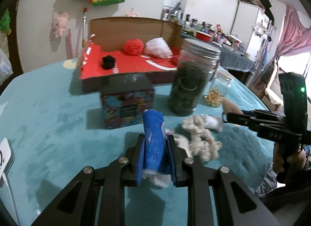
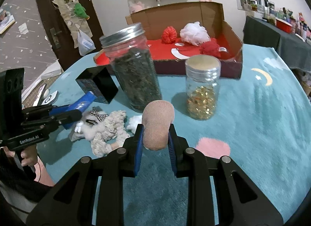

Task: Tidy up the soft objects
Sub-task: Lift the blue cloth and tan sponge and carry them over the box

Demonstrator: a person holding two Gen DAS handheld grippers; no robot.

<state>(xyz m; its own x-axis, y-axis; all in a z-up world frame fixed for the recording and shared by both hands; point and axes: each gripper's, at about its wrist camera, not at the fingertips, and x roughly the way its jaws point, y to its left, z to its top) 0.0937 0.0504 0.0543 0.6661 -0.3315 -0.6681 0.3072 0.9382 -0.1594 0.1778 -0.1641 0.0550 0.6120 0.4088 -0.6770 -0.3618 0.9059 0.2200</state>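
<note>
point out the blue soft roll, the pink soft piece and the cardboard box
blue soft roll (image 1: 153, 140), left wrist view, its front face
pink soft piece (image 2: 158, 124), right wrist view, its middle
cardboard box (image 2: 175, 17), right wrist view, its back wall

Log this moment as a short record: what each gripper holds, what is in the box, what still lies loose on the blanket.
left gripper: jaws shut on blue fabric piece
right gripper: jaws shut on beige fabric piece
cardboard box: orange pom-pom, white mesh puff, red fabric ball, black fluffy item
loose on blanket: cream knitted item, white stuffing
hard items: tall jar, small jar, patterned box
</note>
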